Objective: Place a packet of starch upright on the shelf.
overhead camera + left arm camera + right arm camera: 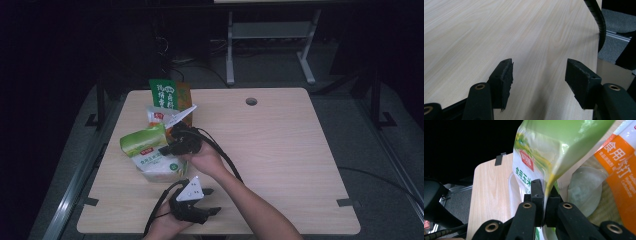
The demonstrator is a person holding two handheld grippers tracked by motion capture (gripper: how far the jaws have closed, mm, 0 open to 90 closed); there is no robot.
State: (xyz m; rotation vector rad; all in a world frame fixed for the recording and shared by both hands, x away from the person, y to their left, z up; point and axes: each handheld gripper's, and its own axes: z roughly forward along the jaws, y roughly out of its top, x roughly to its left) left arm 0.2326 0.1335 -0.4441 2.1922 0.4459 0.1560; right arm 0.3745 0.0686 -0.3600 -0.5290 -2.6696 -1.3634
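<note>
Spanning under both grippers: wooden table. Just beyond R gripper, clamped tight on edge of green bag – bag lifted, tilted, touching orange-white packet to its right. Near the table's front edge, L gripper – jaws well apart, nothing between, bare tabletop ahead.
</note>
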